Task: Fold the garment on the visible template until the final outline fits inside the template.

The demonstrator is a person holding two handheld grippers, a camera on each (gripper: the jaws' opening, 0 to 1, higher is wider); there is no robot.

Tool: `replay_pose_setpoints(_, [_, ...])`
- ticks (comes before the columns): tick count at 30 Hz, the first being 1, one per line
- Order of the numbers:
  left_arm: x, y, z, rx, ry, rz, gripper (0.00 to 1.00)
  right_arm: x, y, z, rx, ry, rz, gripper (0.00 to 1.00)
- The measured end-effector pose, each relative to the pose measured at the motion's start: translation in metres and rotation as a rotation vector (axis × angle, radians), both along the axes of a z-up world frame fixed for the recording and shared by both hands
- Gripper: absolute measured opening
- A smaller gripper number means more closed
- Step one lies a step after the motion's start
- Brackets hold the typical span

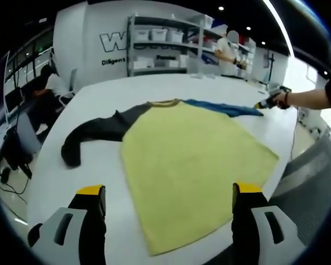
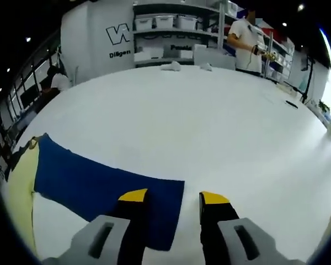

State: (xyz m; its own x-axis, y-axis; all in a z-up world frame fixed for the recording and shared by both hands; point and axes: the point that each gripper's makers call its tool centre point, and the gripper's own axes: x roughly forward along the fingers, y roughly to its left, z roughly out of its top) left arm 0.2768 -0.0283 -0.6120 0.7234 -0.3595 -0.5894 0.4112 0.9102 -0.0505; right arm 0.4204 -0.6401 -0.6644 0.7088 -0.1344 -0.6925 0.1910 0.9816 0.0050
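The yellow garment (image 1: 193, 165) lies flat on the white surface (image 1: 88, 176), black sleeve (image 1: 94, 132) flung out. The left tool (image 1: 168, 201) hovers apart over its hem; the right tool (image 2: 174, 201), jaws apart, straddles the blue sleeve (image 2: 105, 190) cuff, seemingly to fold it inward.

A white table (image 2: 209, 127) spreads wide, with small white items (image 2: 171, 66) lying near its far edge. Behind it stands a shelf rack (image 1: 160, 47) holding bins (image 2: 154, 22), next to a white wall with dark lettering (image 1: 113, 44). One person (image 1: 227, 52) stands by the rack, and another (image 1: 49, 85) sits at a desk off to the side.
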Motion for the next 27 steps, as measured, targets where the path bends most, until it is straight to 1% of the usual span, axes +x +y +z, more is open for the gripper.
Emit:
replay_pose_setpoints(3, [0.001,0.001,0.000,-0.001,-0.004,0.004,0.93,-0.001,-0.002,-0.007,-0.011,0.018,0.008,0.25])
replay_pose_setpoints(4, [0.001,0.001,0.000,0.000,-0.002,0.005,0.93,0.006,-0.005,0.002,-0.062,-0.030,0.039,0.23])
replay_pose_setpoints(5, [0.001,0.001,-0.001,0.001,-0.001,0.005,0.93,0.000,-0.001,0.000,-0.027,-0.003,0.010,0.19])
replay_pose_setpoints(7, [0.001,0.001,-0.002,0.005,0.004,0.004,0.93,0.001,0.002,0.004,-0.032,-0.017,0.011,0.13])
replay_pose_setpoints(8, [0.000,0.001,-0.002,0.008,0.007,0.003,0.93,0.001,0.002,0.005,-0.040,-0.025,0.016,0.07])
replay_pose_setpoints(10, [0.000,0.001,-0.003,0.011,0.010,0.001,0.93,0.004,0.004,0.006,-0.021,-0.038,0.007,0.01])
replay_pose_setpoints(11, [0.000,0.001,-0.003,0.012,0.010,0.001,0.93,0.006,0.003,0.008,-0.022,-0.044,0.006,0.00])
replay_pose_setpoints(12, [0.000,0.002,-0.004,0.013,0.011,0.002,0.93,0.006,0.002,0.008,-0.018,-0.042,-0.006,0.00])
replay_pose_setpoints(13, [0.000,0.002,-0.004,0.013,0.011,0.002,0.93,0.004,-0.003,0.008,-0.032,-0.031,-0.020,0.00])
replay_pose_setpoints(14, [0.000,0.002,-0.003,0.012,0.010,0.003,0.93,0.005,-0.004,0.008,-0.033,-0.031,-0.020,0.00])
replay_pose_setpoints(16, [0.001,0.002,-0.002,0.010,0.007,0.004,0.93,0.006,-0.007,0.007,-0.009,-0.030,-0.031,0.00])
replay_pose_setpoints(18, [0.001,0.002,-0.002,0.010,0.005,0.004,0.93,0.007,-0.010,0.007,-0.007,-0.029,-0.042,0.00])
replay_pose_setpoints(20, [0.001,0.002,-0.003,0.011,0.006,0.003,0.93,0.007,-0.012,0.005,-0.012,-0.012,-0.045,0.00])
replay_pose_setpoints(22, [0.001,0.001,-0.002,0.012,0.004,0.003,0.93,0.007,-0.015,0.007,-0.007,-0.017,-0.064,0.00])
replay_pose_setpoints(27, [0.002,0.002,-0.002,0.011,0.002,0.007,0.93,0.008,-0.016,0.007,-0.006,-0.010,-0.066,0.00])
